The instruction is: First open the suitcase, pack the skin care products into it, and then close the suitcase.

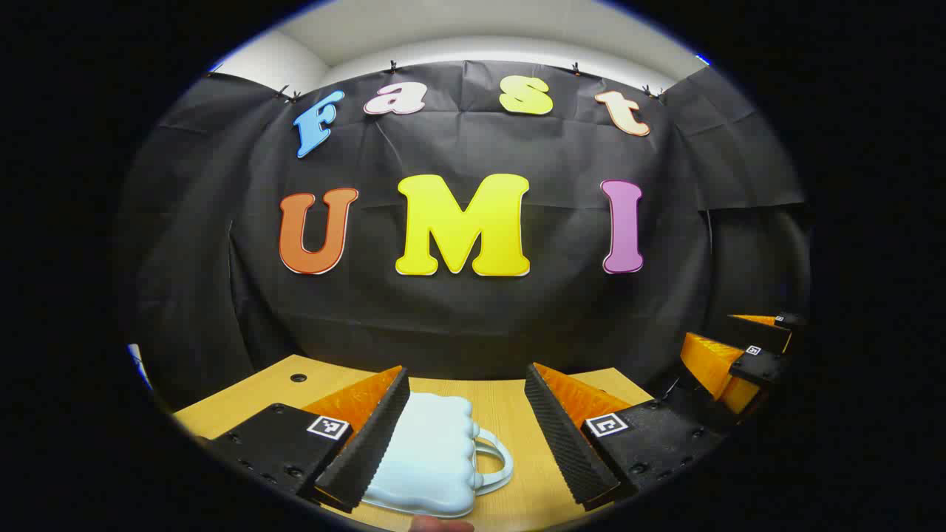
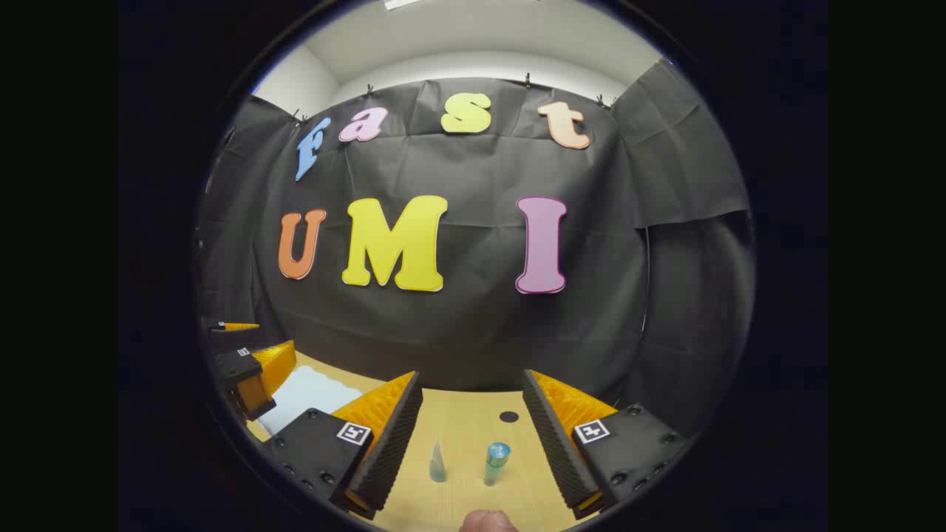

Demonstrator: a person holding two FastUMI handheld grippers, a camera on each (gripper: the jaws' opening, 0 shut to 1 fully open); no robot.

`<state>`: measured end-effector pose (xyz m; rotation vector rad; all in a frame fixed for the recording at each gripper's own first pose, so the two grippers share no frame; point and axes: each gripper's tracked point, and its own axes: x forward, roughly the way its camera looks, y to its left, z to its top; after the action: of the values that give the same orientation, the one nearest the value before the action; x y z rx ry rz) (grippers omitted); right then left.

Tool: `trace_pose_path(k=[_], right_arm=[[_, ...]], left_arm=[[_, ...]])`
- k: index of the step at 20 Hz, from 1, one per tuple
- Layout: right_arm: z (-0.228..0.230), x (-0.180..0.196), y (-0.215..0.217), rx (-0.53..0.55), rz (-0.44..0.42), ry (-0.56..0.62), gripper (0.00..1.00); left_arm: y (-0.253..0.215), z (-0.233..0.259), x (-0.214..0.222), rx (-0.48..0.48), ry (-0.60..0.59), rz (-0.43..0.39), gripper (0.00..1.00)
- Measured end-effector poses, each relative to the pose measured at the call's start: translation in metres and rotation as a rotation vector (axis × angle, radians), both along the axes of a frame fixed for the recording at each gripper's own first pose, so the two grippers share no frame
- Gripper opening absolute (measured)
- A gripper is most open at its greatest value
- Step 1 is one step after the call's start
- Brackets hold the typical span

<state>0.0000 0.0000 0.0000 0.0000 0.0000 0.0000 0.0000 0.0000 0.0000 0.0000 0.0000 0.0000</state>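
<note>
Pale-blue plastic suitcase (image 1: 432,451), small, lid down, lying flat on the wooden counter (image 1: 510,414) with its loop handle (image 1: 494,462) toward the counter's middle.

Left gripper (image 1: 465,421): jaws spread wide, nothing between them; the case sits under and partly behind the near finger, not gripped.

Right gripper (image 2: 473,428): jaws spread wide, empty, above two skin care items standing on the counter, a small clear pointed tube (image 2: 437,464) and a blue-capped bottle (image 2: 496,462), apart from each other.

Risks, as judged:
- light case may slide instead of opening if only one finger lifts the lid;
- narrow upright items look easy to tip and roll toward the counter edge;
- both grippers work close together and could knock.

Obscured: the case's latch or seam, its near edge, and the counter's near edge. The tube's material is hard to make out.
</note>
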Motion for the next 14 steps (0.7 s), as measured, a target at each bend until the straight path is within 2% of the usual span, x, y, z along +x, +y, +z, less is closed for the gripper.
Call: trace_pose_path(k=[14], right_arm=[[-0.008, 0.004, -0.028, 0.009, -0.029, 0.021, 0.81]], left_arm=[[-0.024, -0.006, 0.010, 0.021, 0.010, -0.020, 1.00]])
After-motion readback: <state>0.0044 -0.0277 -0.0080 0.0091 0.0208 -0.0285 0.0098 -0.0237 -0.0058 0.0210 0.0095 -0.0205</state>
